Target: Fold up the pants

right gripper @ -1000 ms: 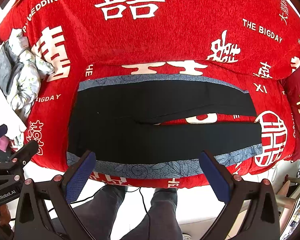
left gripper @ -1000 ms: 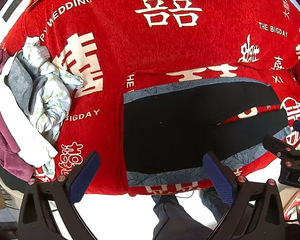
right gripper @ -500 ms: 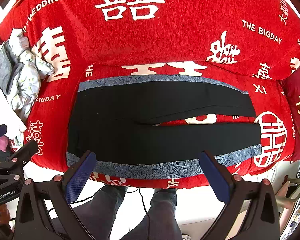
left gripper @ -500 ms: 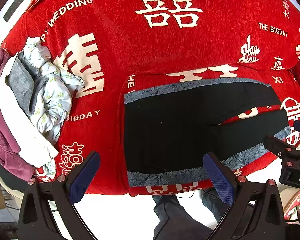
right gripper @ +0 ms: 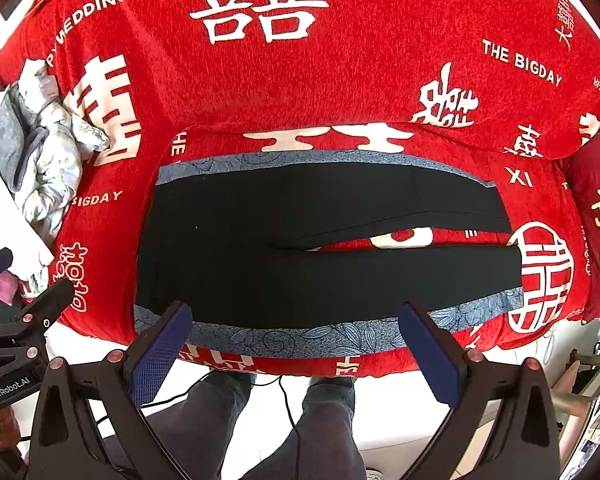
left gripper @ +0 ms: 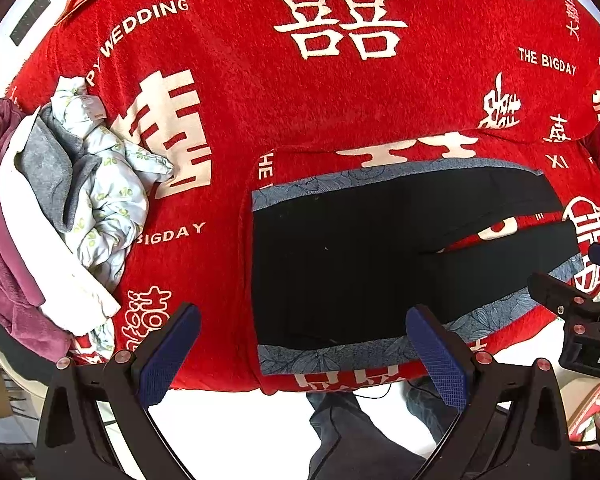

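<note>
Pants [left gripper: 360,256], black, one pair, lie spread flat on a blue-grey floral mat [left gripper: 328,358] over the raised red cushion [left gripper: 372,148] of a bed covered in a red wedding blanket [left gripper: 260,92].

Left wrist view. Waistband sits at the left edge of the mat, legs run off to the right with a narrow wedge of red showing between them. Our left tool [left gripper: 304,356] hangs above the near edge with its fingers wide apart, gripping nothing, its right pad [left gripper: 440,354] over the near border of the mat. A heap of other clothes [left gripper: 80,208] lies well apart, at the left end of the bed. The right tool's body shows at the right margin.

Right wrist view. The whole pair is in sight [right gripper: 300,240]: far leg and near leg both smooth, cuffs at the right by the round emblem [right gripper: 544,276]. Our right tool [right gripper: 296,356] also stands spread and empty, above the near mat edge [right gripper: 300,340].

Step in hand, as we judge it: folding has not begun, and the first fold looks to be leg onto leg. To do it well we would take the near side at two places, waistband corner with the left tool, cuff with the right, pinching only the pants cloth and not the mat. Lifting both ends together and laying the near leg squarely on the far one should keep seams aligned. The thin fabric may slip or bunch if one end leads.
</note>
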`<state>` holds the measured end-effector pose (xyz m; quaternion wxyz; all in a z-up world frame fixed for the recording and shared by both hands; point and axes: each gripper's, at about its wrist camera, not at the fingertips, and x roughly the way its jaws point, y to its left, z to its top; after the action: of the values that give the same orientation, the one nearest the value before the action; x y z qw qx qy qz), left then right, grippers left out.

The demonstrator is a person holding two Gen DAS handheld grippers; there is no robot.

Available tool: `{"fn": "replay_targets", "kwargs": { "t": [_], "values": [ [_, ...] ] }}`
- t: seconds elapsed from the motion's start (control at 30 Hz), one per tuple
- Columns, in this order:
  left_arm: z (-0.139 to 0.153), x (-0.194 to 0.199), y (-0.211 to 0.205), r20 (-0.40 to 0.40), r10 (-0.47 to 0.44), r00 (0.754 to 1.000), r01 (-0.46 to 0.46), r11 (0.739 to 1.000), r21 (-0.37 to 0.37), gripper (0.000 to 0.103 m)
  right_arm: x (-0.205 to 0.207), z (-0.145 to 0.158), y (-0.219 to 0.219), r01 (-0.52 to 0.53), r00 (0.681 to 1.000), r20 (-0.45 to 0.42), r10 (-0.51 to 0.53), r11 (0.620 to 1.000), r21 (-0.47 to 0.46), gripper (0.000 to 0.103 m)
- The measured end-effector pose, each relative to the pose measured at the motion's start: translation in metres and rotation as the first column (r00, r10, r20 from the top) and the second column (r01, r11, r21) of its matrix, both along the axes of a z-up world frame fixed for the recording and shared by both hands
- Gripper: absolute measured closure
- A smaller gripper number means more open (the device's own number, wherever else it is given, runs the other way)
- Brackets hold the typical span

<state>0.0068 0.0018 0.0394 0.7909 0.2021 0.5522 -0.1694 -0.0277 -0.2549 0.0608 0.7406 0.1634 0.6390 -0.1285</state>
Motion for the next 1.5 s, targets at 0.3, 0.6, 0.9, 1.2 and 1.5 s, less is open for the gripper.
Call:
{"fn": "replay_targets", "kwargs": {
  "t": [0.3,0.6,0.9,1.2,1.5],
  "values": [
    [0.003,-0.004,-0.004,0.014,-0.005,1.0,0.005,1.0,0.011,0.0,0.002,0.003,-0.001,0.001,1.0,0.008,-0.001,1.0,-0.003,0.0],
    [0.003,-0.003,-0.003,0.017,-0.004,1.0,0.004,1.0,0.014,0.0,0.004,0.003,0.0,0.003,1.0,0.01,-0.003,1.0,-0.001,0.0],
    [0.005,-0.001,-0.004,0.024,-0.002,1.0,0.001,1.0,0.03,0.0,0.005,0.0,-0.002,0.006,1.0,0.011,-0.006,1.0,0.017,0.0],
    [0.005,-0.017,-0.024,0.03,0.025,0.999,-0.027,0.998,0.061,0.0,-0.003,-0.003,-0.018,-0.012,0.999,0.035,0.01,0.999,0.052,0.0],
    [-0.001,-0.06,-0.048,-0.009,0.154,0.988,-0.153,0.985,0.076,0.0,-0.027,-0.008,-0.055,-0.079,0.996,0.04,0.075,0.992,0.103,0.0]
  ]
}}
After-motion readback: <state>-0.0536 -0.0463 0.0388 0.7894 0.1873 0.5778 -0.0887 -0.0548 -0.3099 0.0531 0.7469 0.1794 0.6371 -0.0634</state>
